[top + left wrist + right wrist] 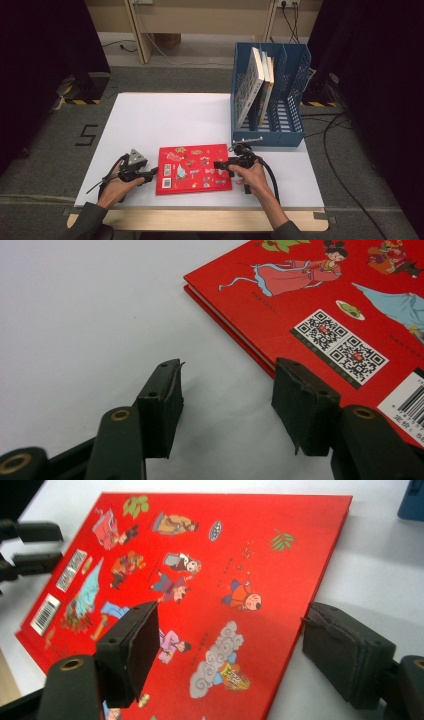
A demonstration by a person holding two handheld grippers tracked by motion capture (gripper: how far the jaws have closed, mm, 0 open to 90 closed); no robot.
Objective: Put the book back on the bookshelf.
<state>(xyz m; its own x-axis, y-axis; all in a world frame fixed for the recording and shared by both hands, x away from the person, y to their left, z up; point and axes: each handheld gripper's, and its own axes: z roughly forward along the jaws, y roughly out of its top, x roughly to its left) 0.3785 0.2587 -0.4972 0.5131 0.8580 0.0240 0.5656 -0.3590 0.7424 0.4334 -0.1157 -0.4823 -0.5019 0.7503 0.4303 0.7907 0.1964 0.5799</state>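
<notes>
A red picture book (pixel 194 169) lies flat on the white table (pixel 165 115), its back cover with QR codes and a barcode facing up. My left gripper (pixel 150 172) sits low at the book's left edge. In the left gripper view its jaws (pixel 227 372) stand apart over bare table, the right pad (pixel 300 405) just at the edge of the book (pixel 320 300). My right gripper (pixel 220 164) is at the book's right edge. Its jaws (pixel 230 615) are wide: one pad (pixel 132 650) hovers over the cover (pixel 210 570), the other rests beside the edge.
A blue file rack (pixel 270 95) stands at the back right of the table, with a few books leaning in its left slots. Cables trail over the floor on the right. The left gripper (pixel 30 545) shows far off in the right gripper view.
</notes>
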